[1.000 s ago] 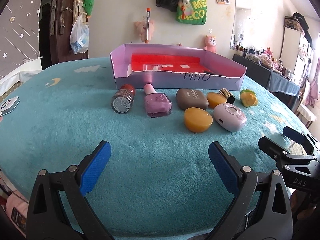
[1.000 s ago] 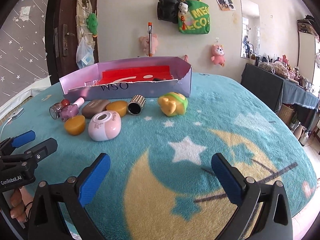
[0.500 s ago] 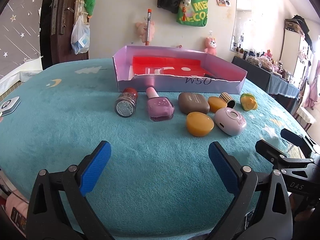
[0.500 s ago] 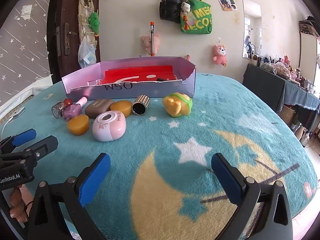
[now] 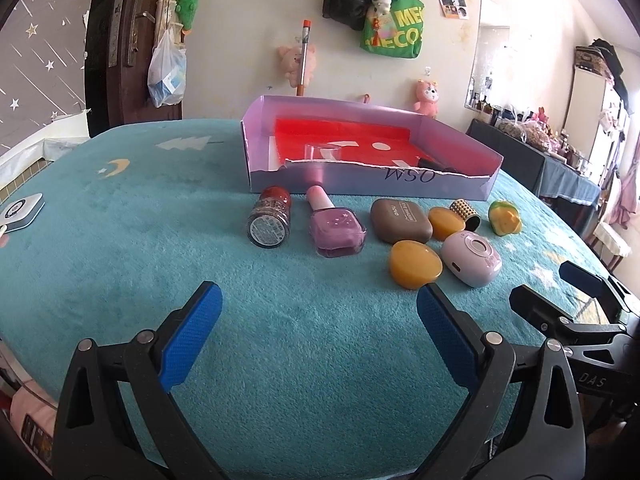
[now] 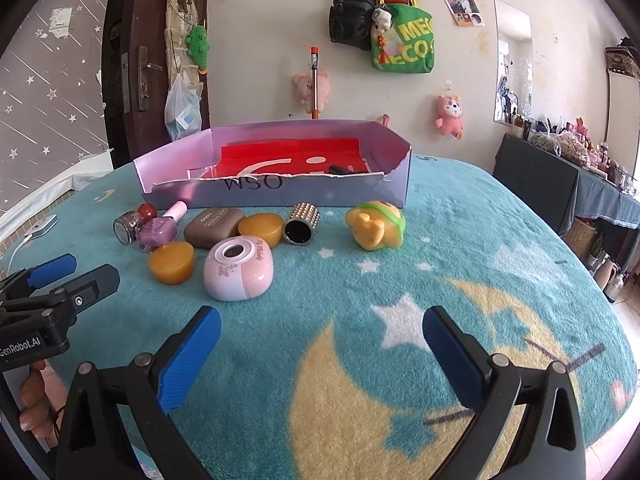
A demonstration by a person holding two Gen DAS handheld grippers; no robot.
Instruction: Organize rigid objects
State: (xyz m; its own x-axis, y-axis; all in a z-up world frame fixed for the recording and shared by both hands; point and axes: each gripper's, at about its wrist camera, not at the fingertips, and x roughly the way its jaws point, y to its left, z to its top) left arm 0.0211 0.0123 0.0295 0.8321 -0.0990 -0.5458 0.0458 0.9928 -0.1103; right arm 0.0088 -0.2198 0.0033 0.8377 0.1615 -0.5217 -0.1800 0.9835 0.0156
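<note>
A purple cardboard tray [image 5: 360, 188] [image 6: 280, 194] with a red sheet inside stands on the teal blanket. In front of it lie a glitter bottle [image 5: 269, 222], a purple nail polish bottle [image 5: 336, 230], a brown case [image 5: 400, 220], two amber stones [image 5: 416, 264] [image 5: 447, 222], a pink oval gadget [image 5: 472, 258] [image 6: 238, 268], a studded cylinder [image 6: 302, 224] and a yellow-green toy [image 6: 376, 230]. My left gripper [image 5: 318, 336] is open and empty, short of the bottles. My right gripper [image 6: 320, 354] is open and empty, short of the pink gadget.
A small white device [image 5: 20, 212] lies at the blanket's left edge. A dark table [image 6: 560, 184] with clutter stands to the right. A door [image 6: 132, 72] and a wall with hanging bags and plush toys lie behind the tray.
Both grippers have moved slightly forward toward the row of objects. Both stay open and empty.
</note>
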